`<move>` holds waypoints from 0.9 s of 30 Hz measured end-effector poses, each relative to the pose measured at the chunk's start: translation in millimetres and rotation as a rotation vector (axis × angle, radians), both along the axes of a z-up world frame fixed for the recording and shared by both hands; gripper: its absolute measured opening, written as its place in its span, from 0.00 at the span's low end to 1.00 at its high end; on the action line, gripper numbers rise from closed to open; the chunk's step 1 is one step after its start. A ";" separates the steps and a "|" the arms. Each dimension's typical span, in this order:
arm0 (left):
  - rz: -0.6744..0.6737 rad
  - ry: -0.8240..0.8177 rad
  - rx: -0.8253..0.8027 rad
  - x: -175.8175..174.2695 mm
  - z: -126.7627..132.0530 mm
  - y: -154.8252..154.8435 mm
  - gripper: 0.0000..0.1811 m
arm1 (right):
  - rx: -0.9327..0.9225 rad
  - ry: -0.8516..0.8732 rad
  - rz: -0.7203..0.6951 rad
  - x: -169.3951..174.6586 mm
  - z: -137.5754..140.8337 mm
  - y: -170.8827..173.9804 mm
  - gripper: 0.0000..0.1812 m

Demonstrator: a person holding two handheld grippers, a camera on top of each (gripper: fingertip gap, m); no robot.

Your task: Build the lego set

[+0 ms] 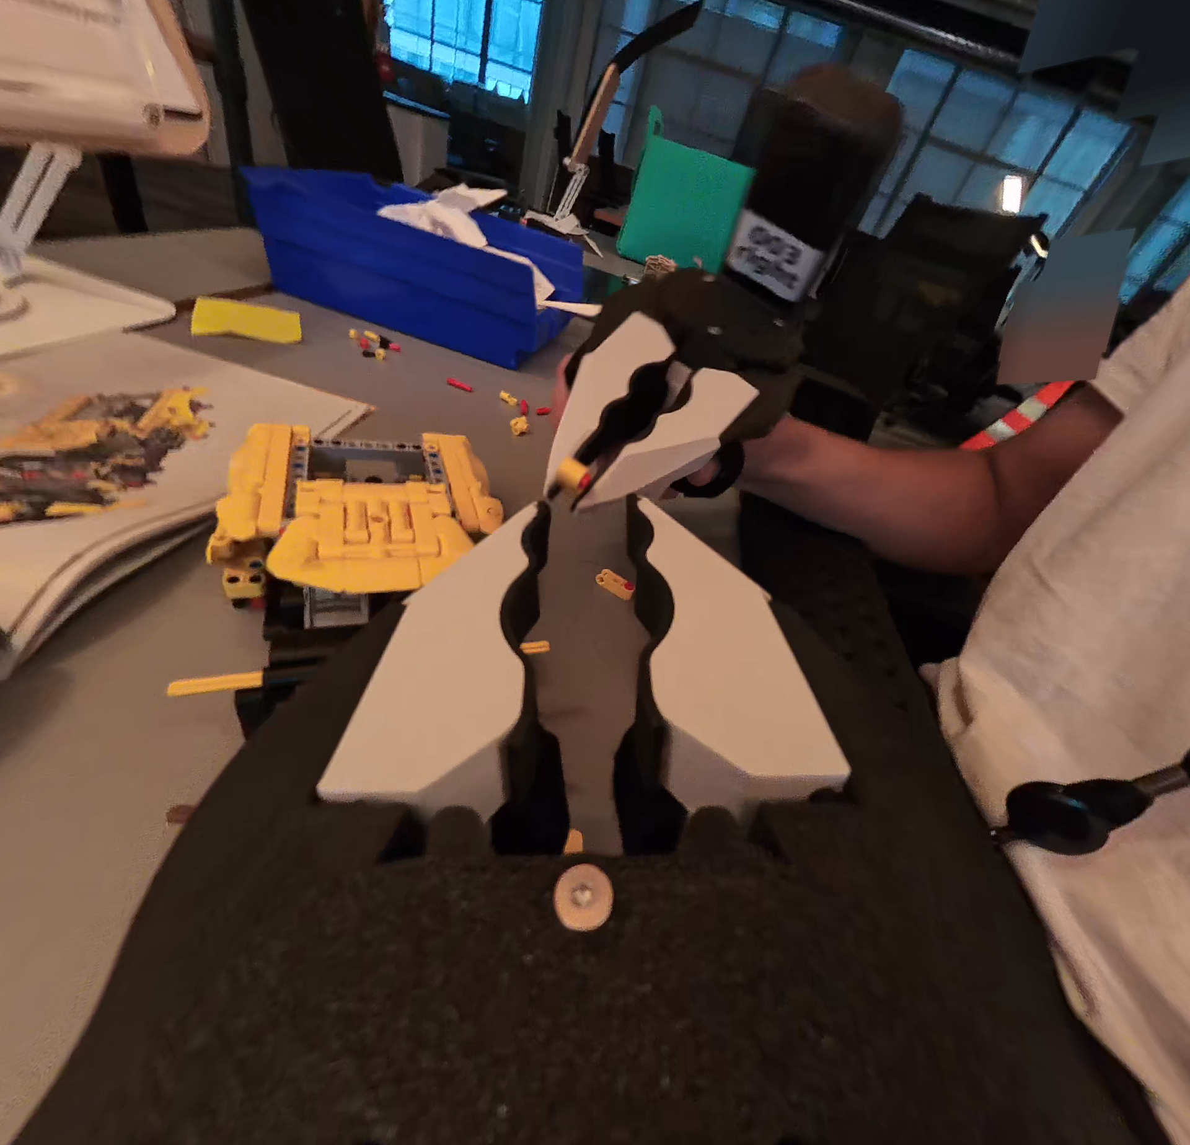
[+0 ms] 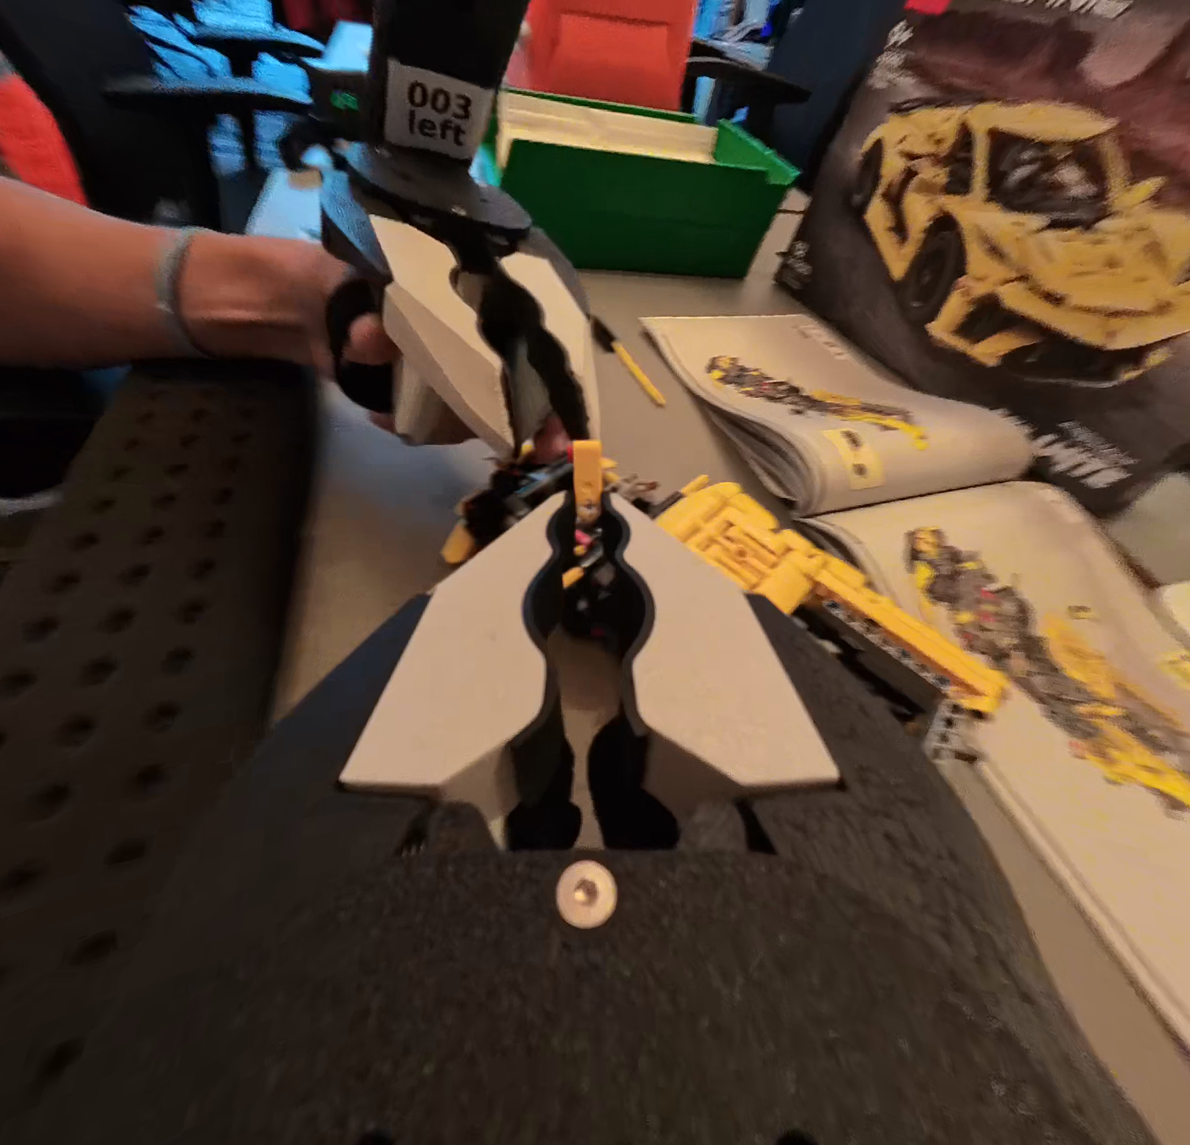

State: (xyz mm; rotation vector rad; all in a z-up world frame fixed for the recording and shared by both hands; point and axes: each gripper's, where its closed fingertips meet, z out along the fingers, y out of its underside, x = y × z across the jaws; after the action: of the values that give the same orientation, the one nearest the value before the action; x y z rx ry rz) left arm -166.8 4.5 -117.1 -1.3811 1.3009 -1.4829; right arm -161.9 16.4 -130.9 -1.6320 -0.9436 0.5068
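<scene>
The right gripper (image 2: pixel 587 502) is clamping a small yellow piece (image 2: pixel 587 475); the left gripper (image 1: pixel 587 508), jaws apart, is facing it, the yellow car body (image 1: pixel 360 515) lying at nine o'clock.

Each view is taken from just behind its own gripper's fingers, looking forward and down at the grey table (image 1: pixel 96 760) from close range. The yellow lego model (image 1: pixel 360 515) (image 2: pixel 773 554) and the opposite gripper are shared by both views.
</scene>
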 end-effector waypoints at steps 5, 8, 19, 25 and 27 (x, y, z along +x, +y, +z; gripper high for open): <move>0.031 0.025 -0.170 3.3 -3.2 12.4 0.13 | 0.265 -0.203 -0.154 6.5 7.0 11.0 0.03; 0.028 -0.004 -0.279 1.7 1.3 17.8 0.11 | 0.359 -0.276 -0.191 1.3 10.8 10.8 0.04; 0.011 -0.007 -0.291 1.9 2.0 15.7 0.08 | 0.421 -0.412 -0.252 1.4 2.3 17.9 0.03; 0.026 -0.010 -0.220 0.7 2.8 14.9 0.04 | 0.432 -0.392 -0.235 -4.6 4.6 15.1 0.04; 0.034 0.001 -0.202 1.2 0.8 15.2 0.04 | 0.415 -0.390 -0.231 -4.2 2.8 15.6 0.04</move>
State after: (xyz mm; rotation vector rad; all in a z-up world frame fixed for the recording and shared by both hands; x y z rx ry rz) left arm -165.6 19.7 -116.3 -1.5236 1.1468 -1.6265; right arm -166.1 32.0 -128.0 -1.4525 -1.0441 -0.1684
